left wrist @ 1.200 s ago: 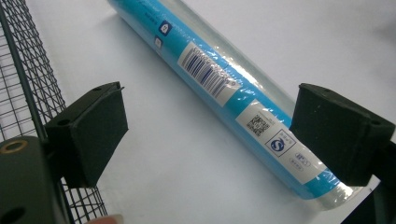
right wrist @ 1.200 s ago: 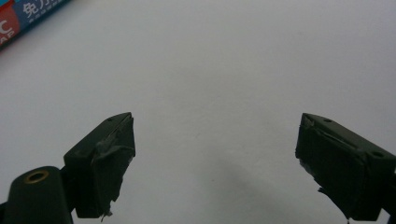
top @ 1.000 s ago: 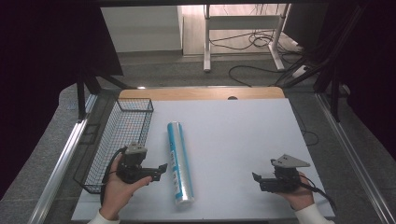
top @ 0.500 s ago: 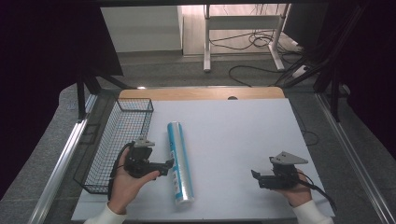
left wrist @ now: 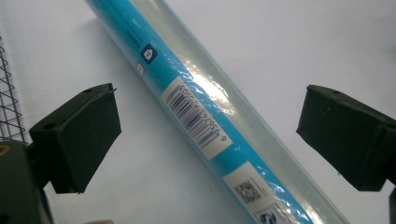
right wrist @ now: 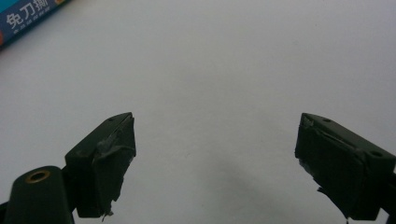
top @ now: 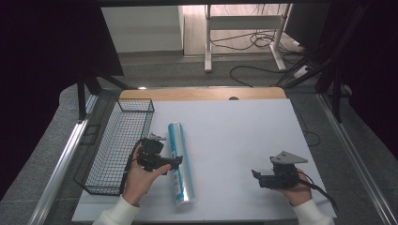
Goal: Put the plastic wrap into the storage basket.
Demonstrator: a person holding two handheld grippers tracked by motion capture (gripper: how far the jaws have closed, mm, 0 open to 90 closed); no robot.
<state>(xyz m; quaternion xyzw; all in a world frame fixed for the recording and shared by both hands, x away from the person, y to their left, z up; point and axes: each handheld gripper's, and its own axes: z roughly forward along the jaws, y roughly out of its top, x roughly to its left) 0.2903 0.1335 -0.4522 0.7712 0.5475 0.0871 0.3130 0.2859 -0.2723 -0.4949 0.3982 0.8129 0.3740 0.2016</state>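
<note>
- The table [top: 234, 140] has a white top with a strip of bare wood along its far edge, and everything else here sits on it.
- A black wire basket [top: 119, 145] stands along the table's left side, long way running away from the person; a few of its wires [left wrist: 7, 93] show at the left edge of the left gripper view.
- The roll [top: 180, 161] is a long blue tube in clear wrap, lying flat on the white top just right of the basket, with its near end close to the table's front edge. In the left gripper view the roll [left wrist: 205, 116] runs slantwise between the two jaws, its barcode label facing up.
- A corner of the roll [right wrist: 28, 18] with white printed characters shows at the top left of the right gripper view.
- The left gripper [top: 174, 162] is held just beside the roll, pointing at its middle. Its jaws have just been opening and now stand wide, one on each side of the roll, with neither pad pressing on it.
- The right gripper [top: 254, 173] rests low over bare table, well apart from the roll, pointing left. Its jaws stand wide with nothing between them.
</note>
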